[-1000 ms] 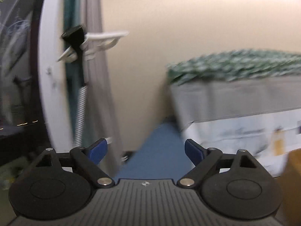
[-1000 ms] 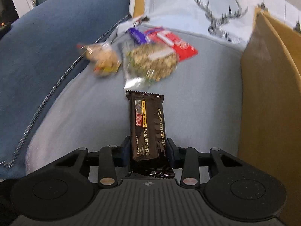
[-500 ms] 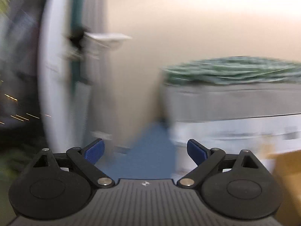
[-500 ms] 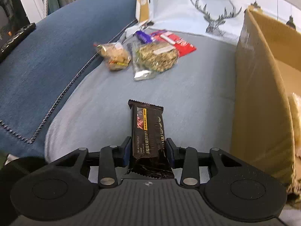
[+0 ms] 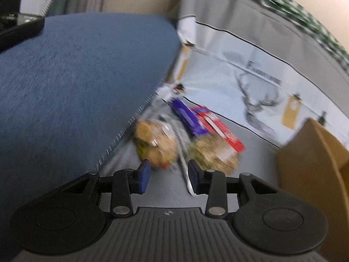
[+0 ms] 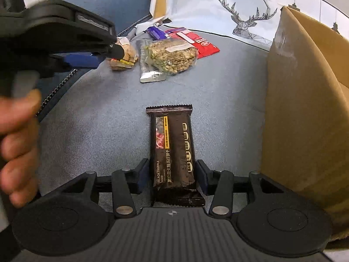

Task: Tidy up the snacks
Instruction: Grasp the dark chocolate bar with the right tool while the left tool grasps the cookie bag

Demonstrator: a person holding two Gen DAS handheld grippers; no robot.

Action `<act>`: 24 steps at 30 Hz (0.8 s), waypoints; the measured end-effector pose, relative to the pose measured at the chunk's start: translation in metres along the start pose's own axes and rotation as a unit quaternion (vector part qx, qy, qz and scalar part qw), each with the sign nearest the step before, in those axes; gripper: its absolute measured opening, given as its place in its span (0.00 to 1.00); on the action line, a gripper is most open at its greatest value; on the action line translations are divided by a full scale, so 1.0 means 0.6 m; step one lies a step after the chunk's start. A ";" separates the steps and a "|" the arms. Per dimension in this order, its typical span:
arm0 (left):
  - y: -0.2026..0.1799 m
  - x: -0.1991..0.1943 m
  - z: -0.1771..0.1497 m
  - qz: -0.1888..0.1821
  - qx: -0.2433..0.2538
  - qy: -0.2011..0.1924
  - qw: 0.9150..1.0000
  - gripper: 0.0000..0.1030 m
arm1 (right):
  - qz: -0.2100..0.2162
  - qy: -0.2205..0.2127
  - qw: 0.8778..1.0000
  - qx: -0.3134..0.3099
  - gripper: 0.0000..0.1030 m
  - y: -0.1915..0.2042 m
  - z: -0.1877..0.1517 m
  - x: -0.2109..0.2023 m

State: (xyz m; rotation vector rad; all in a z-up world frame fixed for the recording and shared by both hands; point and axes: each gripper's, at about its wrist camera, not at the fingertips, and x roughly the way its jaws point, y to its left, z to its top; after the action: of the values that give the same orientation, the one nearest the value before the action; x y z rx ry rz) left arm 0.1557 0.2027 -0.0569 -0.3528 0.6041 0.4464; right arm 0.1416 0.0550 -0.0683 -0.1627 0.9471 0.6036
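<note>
Item one, the grey sofa seat (image 6: 104, 118): I see it fill the middle of the right wrist view, with a blue armrest (image 5: 72, 83) across the left of the left wrist view.

Item two, cardboard box (image 6: 305, 100): right edge of the frame, standing on the seat.

Item three, white deer-print cushion (image 6: 246, 11): upper right, behind the snacks.

Item four, snack pile in the upper centre: a clear pack of green-beige crisps (image 6: 172, 55), a red packet (image 6: 200, 42) behind it, a purple bar (image 6: 157, 32), and a tan pastry pack (image 6: 125, 57) at left.

Item five, dark chocolate-brown bar (image 6: 172, 150): lower centre, pinched by my right gripper (image 6: 172, 174) at its near end.

Item six, my left gripper (image 5: 168, 174): fingers parted, nothing between them, hovering just before the blurred pastry pack.
</note>
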 end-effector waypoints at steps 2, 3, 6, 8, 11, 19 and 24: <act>-0.005 0.025 0.008 0.023 -0.002 -0.006 1.000 0.57 | 0.001 -0.002 1.000 0.000 0.41 -0.003 0.000 0.000; -0.009 0.035 0.010 0.031 -0.002 -0.002 1.000 0.60 | 0.003 -0.002 1.000 -0.001 0.41 -0.005 0.000 0.000; -0.020 0.065 0.010 0.055 -0.001 0.001 0.998 0.62 | 0.007 -0.002 1.000 -0.003 0.41 -0.005 0.000 0.000; -0.026 0.084 0.011 0.063 0.001 -0.002 0.998 0.62 | 0.010 -0.001 1.000 -0.007 0.41 -0.005 0.001 0.001; -0.023 0.091 0.012 0.061 0.007 -0.003 0.998 0.46 | 0.014 -0.001 1.000 -0.011 0.41 -0.005 -0.001 0.000; -0.014 0.022 0.029 0.001 0.029 0.003 1.000 0.40 | 0.016 0.000 1.000 -0.003 0.40 -0.006 0.001 0.000; 0.007 -0.042 0.013 -0.102 0.038 0.072 0.992 0.40 | 0.015 -0.004 1.000 0.008 0.40 -0.006 0.001 -0.007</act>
State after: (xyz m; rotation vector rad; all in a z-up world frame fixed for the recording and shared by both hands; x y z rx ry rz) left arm 0.1386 0.2025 -0.0361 -0.3722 0.7149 0.2030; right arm 0.1423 0.0503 -0.0652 -0.1322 0.9479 0.6243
